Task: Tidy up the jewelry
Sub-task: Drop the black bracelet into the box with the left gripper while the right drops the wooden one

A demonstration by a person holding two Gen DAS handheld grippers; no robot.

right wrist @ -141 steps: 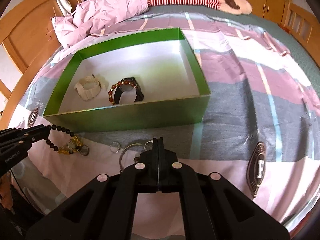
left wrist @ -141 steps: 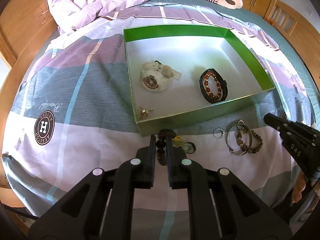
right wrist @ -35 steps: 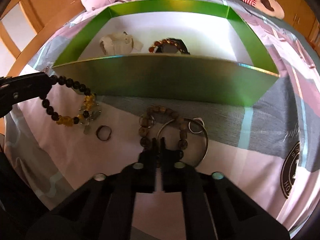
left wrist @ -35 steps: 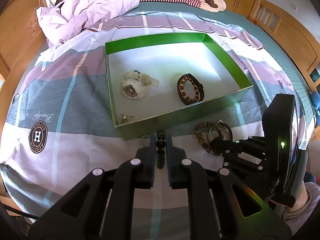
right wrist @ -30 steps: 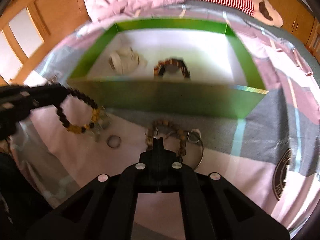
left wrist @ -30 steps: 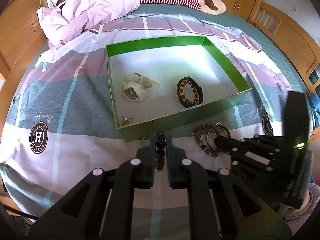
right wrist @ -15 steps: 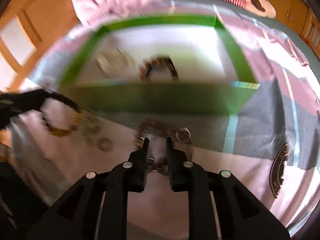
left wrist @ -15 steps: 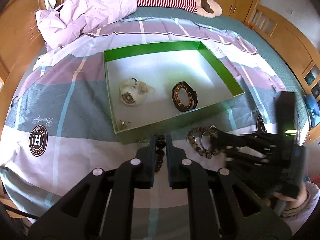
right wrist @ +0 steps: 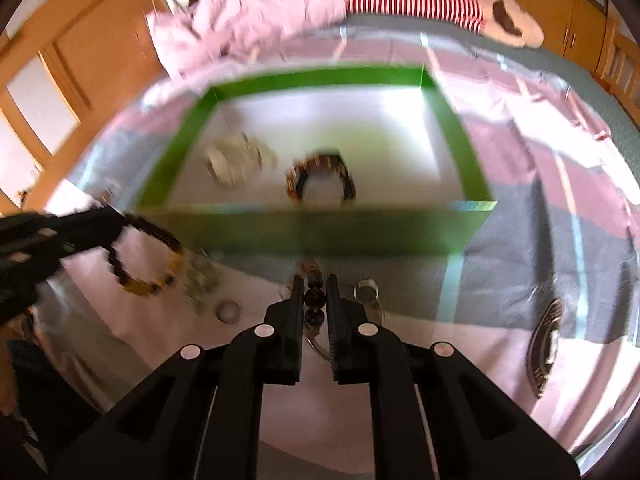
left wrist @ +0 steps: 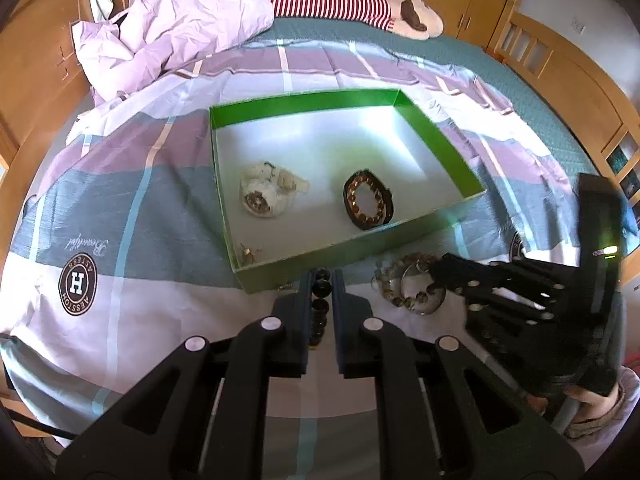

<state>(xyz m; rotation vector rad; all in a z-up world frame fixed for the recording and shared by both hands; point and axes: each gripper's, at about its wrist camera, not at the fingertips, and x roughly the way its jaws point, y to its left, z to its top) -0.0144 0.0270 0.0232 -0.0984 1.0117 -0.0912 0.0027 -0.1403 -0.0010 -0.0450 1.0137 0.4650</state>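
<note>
A green box (left wrist: 436,132) with a white floor lies on the bed; it also shows in the right wrist view (right wrist: 320,230). Inside lie a white watch (left wrist: 264,194), a dark bracelet with amber beads (left wrist: 368,202) and a small gold piece (left wrist: 249,254). My left gripper (left wrist: 321,280) is shut on a black bead bracelet (left wrist: 320,300), which hangs in the right wrist view (right wrist: 144,256). My right gripper (right wrist: 313,292) is shut on a brown bead bracelet (right wrist: 313,300), seen with a metal bangle (left wrist: 416,292) at its tips in the left wrist view.
A small ring (right wrist: 227,311) and a silver ring (right wrist: 367,290) lie on the sheet before the box. A crumpled lilac duvet (left wrist: 172,36) and a striped plush toy (left wrist: 352,4) lie at the bed's far end. Wooden cabinets (left wrist: 560,72) stand on the right.
My right gripper dropped onto the brown bead bracelet, opened, then closed on it and lifted a little. My left gripper kept its black bracelet and rose slightly.
</note>
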